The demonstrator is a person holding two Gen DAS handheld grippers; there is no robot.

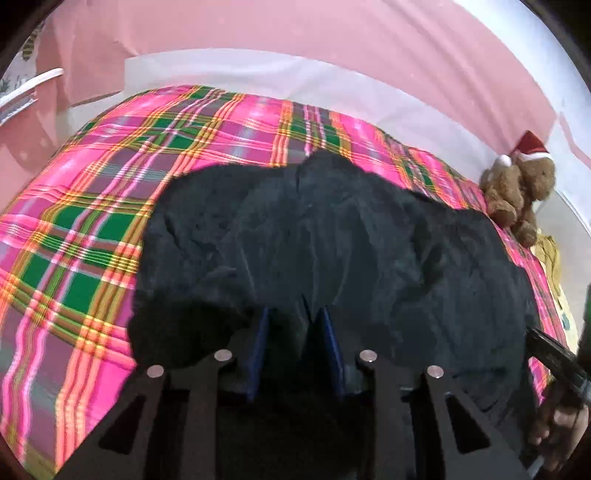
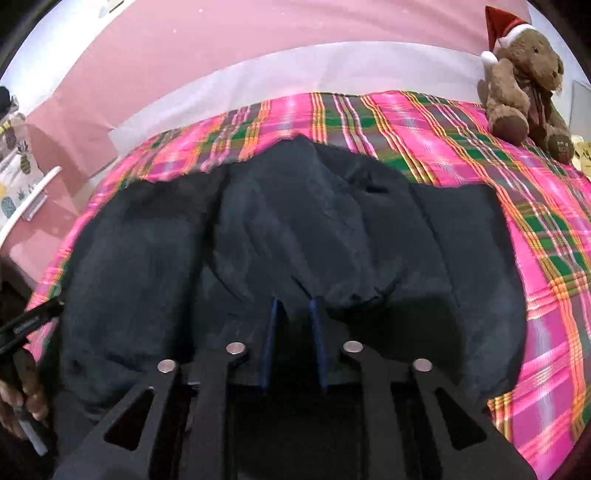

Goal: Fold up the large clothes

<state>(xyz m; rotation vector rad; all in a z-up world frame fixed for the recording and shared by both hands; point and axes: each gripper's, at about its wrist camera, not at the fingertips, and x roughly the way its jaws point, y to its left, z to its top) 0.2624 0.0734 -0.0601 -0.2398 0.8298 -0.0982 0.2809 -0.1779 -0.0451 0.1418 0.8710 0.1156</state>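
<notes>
Lying spread and rumpled across the middle of a bed covered in a pink, green and orange plaid sheet (image 1: pixel 88 206): a large dark navy fabric garment (image 1: pixel 332 236), reaching toward the near edge. Hovering over the garment's near part, the left hand-held gripper (image 1: pixel 293 314), blue-padded fingers (image 1: pixel 263 332) standing partly apart, dark cloth showing in the gap, contact with the pads impossible to tell. Pointing down at the same garment, the right hand-held gripper (image 2: pixel 294 304), its blue-padded fingers (image 2: pixel 317 325) showing a narrow gap; whether cloth is pinched there, cannot tell. Sitting at the far right corner of the bed, a brown plush teddy bear in a red Santa hat (image 2: pixel 524 85). Showing behind the far edge, a pink wall (image 1: pixel 295 26).
</notes>
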